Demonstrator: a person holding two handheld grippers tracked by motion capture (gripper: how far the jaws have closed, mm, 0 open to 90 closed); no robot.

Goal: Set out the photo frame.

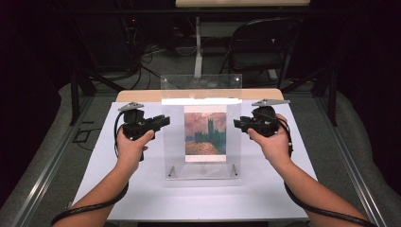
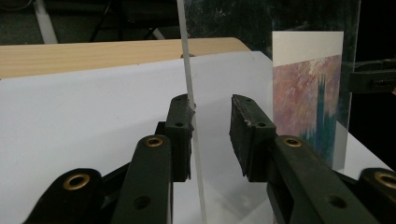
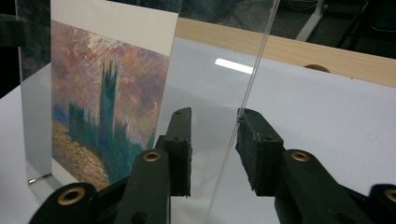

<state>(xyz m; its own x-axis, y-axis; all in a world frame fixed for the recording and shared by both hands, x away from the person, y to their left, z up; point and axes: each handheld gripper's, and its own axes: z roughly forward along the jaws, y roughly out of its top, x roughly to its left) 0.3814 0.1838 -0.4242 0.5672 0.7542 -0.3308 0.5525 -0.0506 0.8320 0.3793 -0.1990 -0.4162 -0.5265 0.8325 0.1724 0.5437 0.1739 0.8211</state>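
Because the white counter [image 1: 142,194] gives a bare, level surface, the clear acrylic frame [image 1: 202,165] can stand upright near its middle on two small metal pegs [image 1: 171,171], its face turned toward the person. Behind it a second clear panel [image 1: 201,81] rises at the counter's far edge. Sandwiched in the frame is a painted print [image 1: 205,133] of dark towers under a pink and orange sky above water, with a plain white margin; held between the sheets, it stays flat and visible from the front. One set of tongs comes at each side edge, seemingly so the frame could be lifted evenly without tipping. The left tongs [image 2: 211,135] are parted, with the frame's left edge running between the jaws and touching the left-hand pad. The right tongs [image 3: 212,142] are likewise parted around the right edge, which lies against the right-hand pad; neither pair has closed on it. No brand, label or readable writing can be made out on the print, the frame or the tongs
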